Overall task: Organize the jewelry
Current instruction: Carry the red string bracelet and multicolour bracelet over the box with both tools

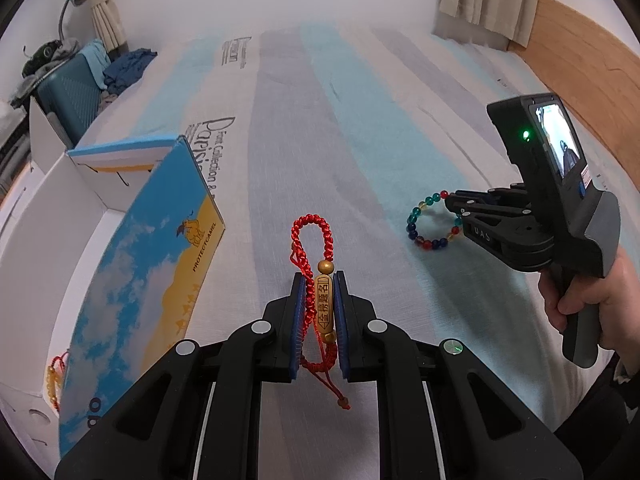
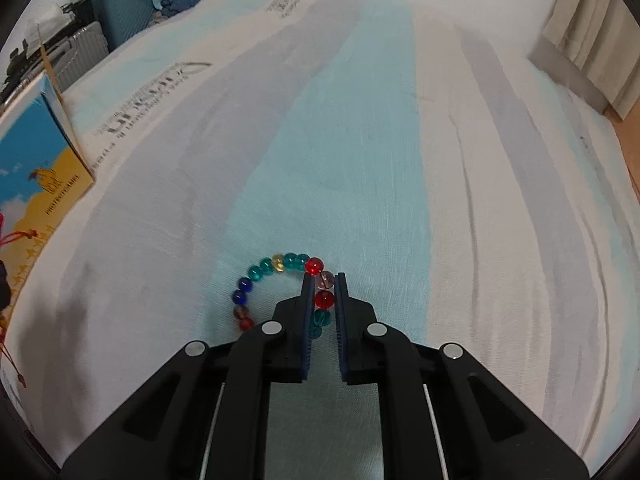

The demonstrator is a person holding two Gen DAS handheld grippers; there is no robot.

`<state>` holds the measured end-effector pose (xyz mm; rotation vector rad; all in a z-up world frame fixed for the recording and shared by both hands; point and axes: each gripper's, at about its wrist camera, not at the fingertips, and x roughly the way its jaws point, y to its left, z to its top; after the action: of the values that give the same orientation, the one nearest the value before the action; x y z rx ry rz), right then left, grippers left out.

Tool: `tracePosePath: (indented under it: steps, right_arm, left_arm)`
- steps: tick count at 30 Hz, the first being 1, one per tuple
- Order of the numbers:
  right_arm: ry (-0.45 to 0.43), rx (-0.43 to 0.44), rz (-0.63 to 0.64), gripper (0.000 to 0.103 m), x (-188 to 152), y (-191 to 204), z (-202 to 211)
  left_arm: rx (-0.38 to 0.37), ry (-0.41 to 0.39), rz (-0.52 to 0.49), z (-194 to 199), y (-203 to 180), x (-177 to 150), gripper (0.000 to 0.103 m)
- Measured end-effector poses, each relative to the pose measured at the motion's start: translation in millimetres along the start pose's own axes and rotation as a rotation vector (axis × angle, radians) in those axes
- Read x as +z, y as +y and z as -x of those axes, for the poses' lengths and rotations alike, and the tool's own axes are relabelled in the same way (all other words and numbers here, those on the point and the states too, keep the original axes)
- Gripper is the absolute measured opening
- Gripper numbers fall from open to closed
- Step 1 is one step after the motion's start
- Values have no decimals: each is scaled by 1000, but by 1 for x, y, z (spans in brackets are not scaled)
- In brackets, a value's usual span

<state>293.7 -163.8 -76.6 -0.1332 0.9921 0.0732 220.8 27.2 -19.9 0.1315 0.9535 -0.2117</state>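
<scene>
My left gripper [image 1: 320, 280] is shut on a red braided cord bracelet [image 1: 316, 240] with a gold charm, held above the striped mattress. My right gripper [image 2: 323, 278] is shut on a bracelet of coloured glass beads [image 2: 264, 268]; in the left wrist view this bead bracelet [image 1: 416, 228] lies on the mattress at the right gripper's tips [image 1: 454, 204]. An open white box [image 1: 60, 216] with a blue and yellow lid stands at the left. Another red and yellow bead bracelet [image 1: 54, 376] lies inside it.
The box's lid [image 2: 36, 168] shows at the left edge of the right wrist view. A teal suitcase [image 1: 72, 88] and clothes stand beyond the mattress at the far left. A wooden panel [image 1: 580, 60] and curtains are at the right.
</scene>
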Motion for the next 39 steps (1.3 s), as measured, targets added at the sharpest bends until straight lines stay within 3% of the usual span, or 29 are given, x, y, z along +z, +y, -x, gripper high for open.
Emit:
tracePosePath:
  steps: [19,39]
  right_arm:
    - [-141,22,50,9,20,29,80]
    - [-310,136,172,9,64,135,189]
  left_arm:
    - [22,-71,15,54,3,8,13]
    - [116,-149,135,151,89,2,13]
